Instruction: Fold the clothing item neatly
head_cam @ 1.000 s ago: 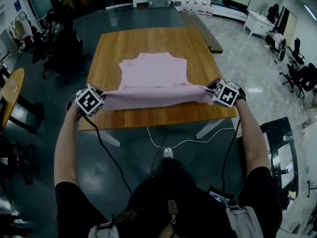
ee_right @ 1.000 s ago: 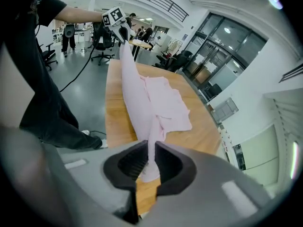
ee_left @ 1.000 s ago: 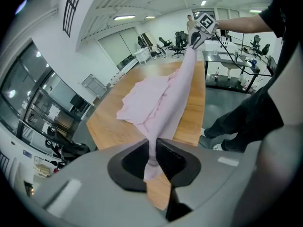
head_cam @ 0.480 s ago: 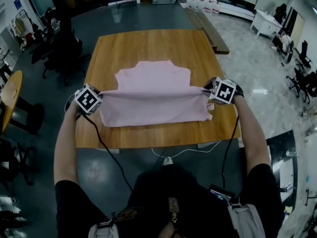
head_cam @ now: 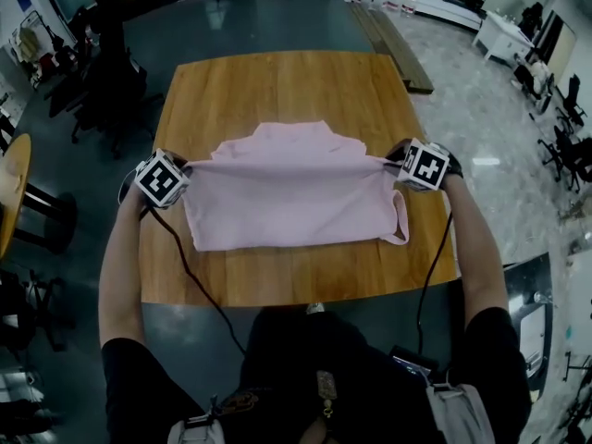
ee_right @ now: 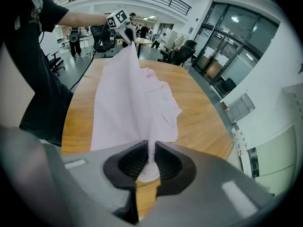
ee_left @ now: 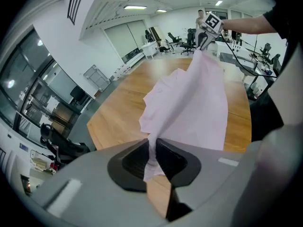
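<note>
Pink shirt (ee_right: 128,103) pinched in right tool (ee_right: 151,151), taut above wooden table (ee_right: 201,119) toward left tool (ee_right: 128,35).

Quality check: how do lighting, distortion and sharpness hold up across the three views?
Head view: dim, cool-toned, fisheye bowing the table edges, pink shirt sharp. Left gripper view: brighter, dark rounded corners, ceiling lights blown out, left gripper body soft while the shirt is crisp. Right gripper view: same rounded vignette and bending, right gripper body blurred near the lens.

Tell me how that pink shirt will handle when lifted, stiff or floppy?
Probably floppy: the pink shirt hangs and drapes between the left gripper and right gripper. Likely light: two small pinches hold its edge up.
</note>
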Demonstrator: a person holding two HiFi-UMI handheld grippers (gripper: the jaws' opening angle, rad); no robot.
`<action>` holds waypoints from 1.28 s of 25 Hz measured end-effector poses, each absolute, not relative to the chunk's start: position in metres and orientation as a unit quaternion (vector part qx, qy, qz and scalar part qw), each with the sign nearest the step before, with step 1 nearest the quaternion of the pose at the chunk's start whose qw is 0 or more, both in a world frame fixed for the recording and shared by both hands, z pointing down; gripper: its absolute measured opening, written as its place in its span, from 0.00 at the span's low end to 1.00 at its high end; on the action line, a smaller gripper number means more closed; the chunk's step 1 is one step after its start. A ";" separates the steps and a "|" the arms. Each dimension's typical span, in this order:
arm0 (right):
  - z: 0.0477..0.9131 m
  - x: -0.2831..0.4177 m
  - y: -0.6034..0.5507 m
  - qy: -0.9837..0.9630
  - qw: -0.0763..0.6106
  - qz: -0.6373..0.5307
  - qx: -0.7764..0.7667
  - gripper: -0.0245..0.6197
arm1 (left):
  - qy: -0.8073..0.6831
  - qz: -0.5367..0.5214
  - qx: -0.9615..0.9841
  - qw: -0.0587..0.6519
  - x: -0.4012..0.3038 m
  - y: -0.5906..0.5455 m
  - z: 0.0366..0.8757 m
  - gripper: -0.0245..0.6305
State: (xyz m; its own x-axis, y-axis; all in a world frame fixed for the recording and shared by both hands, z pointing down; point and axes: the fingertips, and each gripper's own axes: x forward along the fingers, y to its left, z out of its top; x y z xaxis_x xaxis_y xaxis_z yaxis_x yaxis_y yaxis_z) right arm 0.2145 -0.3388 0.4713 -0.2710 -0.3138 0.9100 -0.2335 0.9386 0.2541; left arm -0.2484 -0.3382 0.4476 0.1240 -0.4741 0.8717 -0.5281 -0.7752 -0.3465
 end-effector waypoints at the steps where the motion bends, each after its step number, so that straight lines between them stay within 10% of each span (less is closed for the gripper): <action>1: 0.471 0.214 -0.347 -0.794 0.580 -0.031 0.176 0.11 | -0.328 0.570 0.753 0.022 -0.248 -0.350 0.449 0.12; 32: 0.621 0.206 -0.587 -0.773 0.584 0.070 0.238 0.12 | -0.332 0.606 0.714 0.113 -0.259 -0.555 0.623 0.13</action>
State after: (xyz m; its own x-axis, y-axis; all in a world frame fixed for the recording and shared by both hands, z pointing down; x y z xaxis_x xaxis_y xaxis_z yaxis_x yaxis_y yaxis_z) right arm 0.2060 -0.5869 0.6208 -0.2037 -0.2870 0.9360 -0.4497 0.8767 0.1709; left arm -0.2591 -0.5547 0.6230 0.0457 -0.3368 0.9405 -0.6105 -0.7546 -0.2405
